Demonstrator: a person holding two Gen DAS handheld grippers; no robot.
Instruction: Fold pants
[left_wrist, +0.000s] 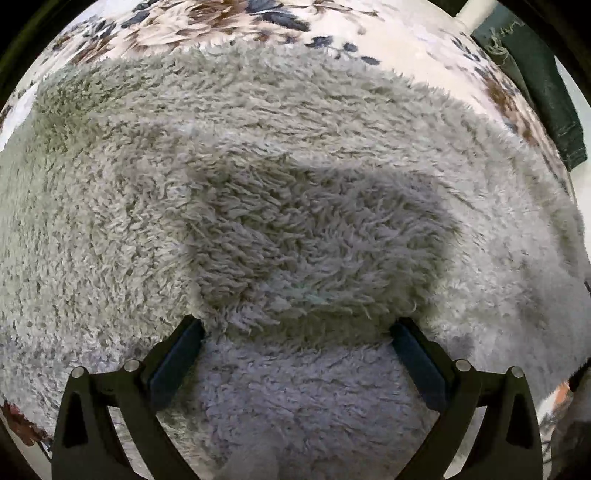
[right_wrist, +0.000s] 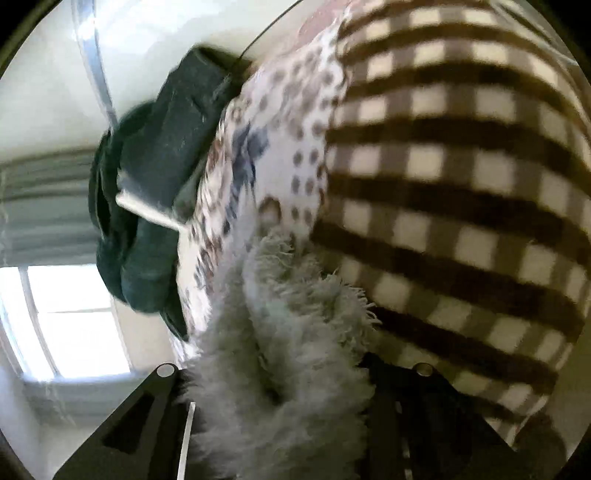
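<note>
The pants (left_wrist: 258, 166) are shaggy pale-grey fleece, spread flat over a floral sheet and filling most of the left wrist view. My left gripper (left_wrist: 299, 328) points straight down at them. It is open, its fingertips (left_wrist: 194, 328) set wide apart at the pile with nothing pinched. In the right wrist view a bunched fold of the same fluffy pants (right_wrist: 295, 314) rises from between the jaws of my right gripper (right_wrist: 291, 373), which is shut on it. The fleece hides the right gripper's pads.
A floral bedsheet (left_wrist: 207, 22) lies under the pants. A dark green garment (left_wrist: 546, 96) hangs at the bed's edge, in the right wrist view (right_wrist: 155, 184) too. A brown-and-cream checked blanket (right_wrist: 461, 166) lies beside the pants. A bright window (right_wrist: 70, 317) is behind.
</note>
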